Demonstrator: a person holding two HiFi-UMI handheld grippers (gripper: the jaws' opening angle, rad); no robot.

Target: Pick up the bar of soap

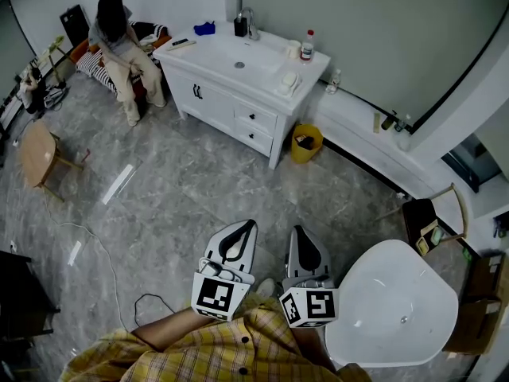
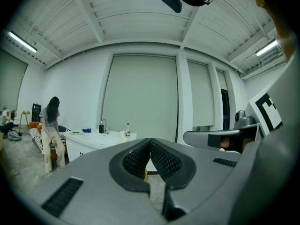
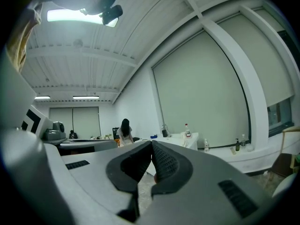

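The bar of soap (image 1: 288, 80) is a pale block on the right end of the white vanity top (image 1: 208, 51), beside the sink. Both grippers hang low by my body over the grey floor, far from the vanity. My left gripper (image 1: 241, 231) is shut, its ribbed pads meeting at the tip (image 2: 150, 141) with nothing between them. My right gripper (image 1: 301, 235) is shut too, empty at the tip (image 3: 152, 144). The vanity (image 2: 96, 139) shows small and distant in the left gripper view, and the vanity (image 3: 183, 138) is also distant in the right gripper view. The soap is too small to make out in both.
On the vanity stand a faucet (image 1: 249, 21), a red-capped bottle (image 1: 306, 46) and a blue item (image 1: 204, 29). A yellow bin (image 1: 305, 143) sits at its right foot. A person (image 1: 119, 42) stands at its left end. A white tub (image 1: 394, 305) lies near right; a cable (image 1: 95, 245) crosses the floor.
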